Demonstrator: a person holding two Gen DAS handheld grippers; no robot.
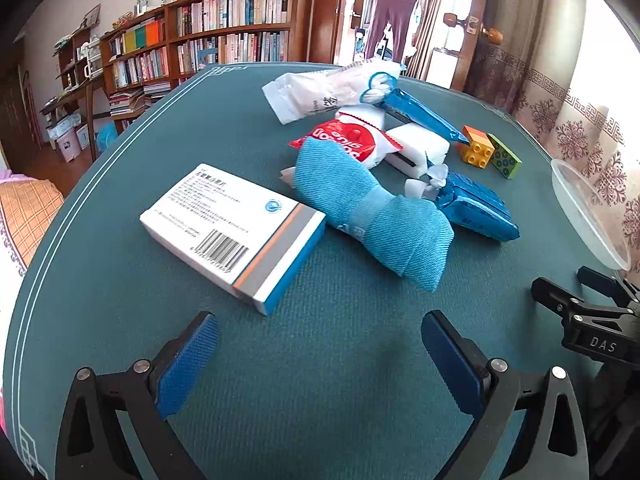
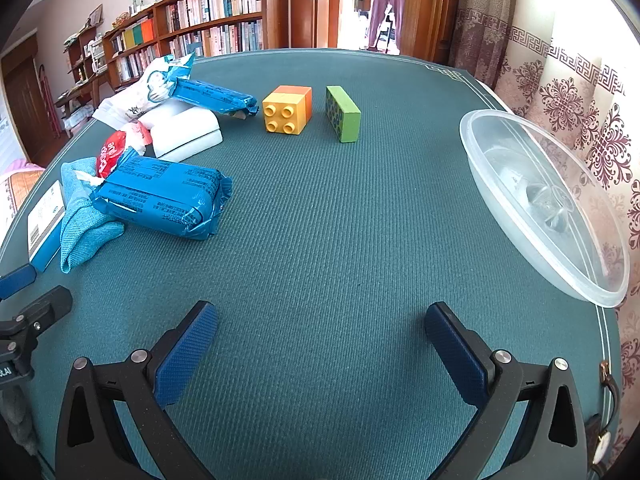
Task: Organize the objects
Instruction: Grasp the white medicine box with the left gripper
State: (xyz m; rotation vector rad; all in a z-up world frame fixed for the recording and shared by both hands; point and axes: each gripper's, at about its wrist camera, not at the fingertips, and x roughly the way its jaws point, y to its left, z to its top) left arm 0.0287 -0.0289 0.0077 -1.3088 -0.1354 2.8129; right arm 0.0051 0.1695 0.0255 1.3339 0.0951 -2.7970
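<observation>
Both claws hang released above the teal table mat [image 2: 320,240], nothing between their jaws: the left gripper [image 1: 320,360] near the medicine box [image 1: 236,236], the right gripper [image 2: 320,352] over bare mat.

Only the left view shows the box's barcode face whole, and the blue cloth bundle [image 1: 372,216] just behind it. Only the right view shows the clear plastic bowl [image 2: 540,208] in full, tilted at the mat's right edge, empty.

Counted, near to far: one box, one cloth, two blue wrapped packets [image 2: 160,196] [image 2: 212,96], one red-and-white packet [image 1: 348,140], one white block [image 2: 184,132], one white bag [image 1: 320,92], one yellow-orange stud brick [image 2: 286,110] and one green block [image 2: 342,114] standing just apart.
</observation>
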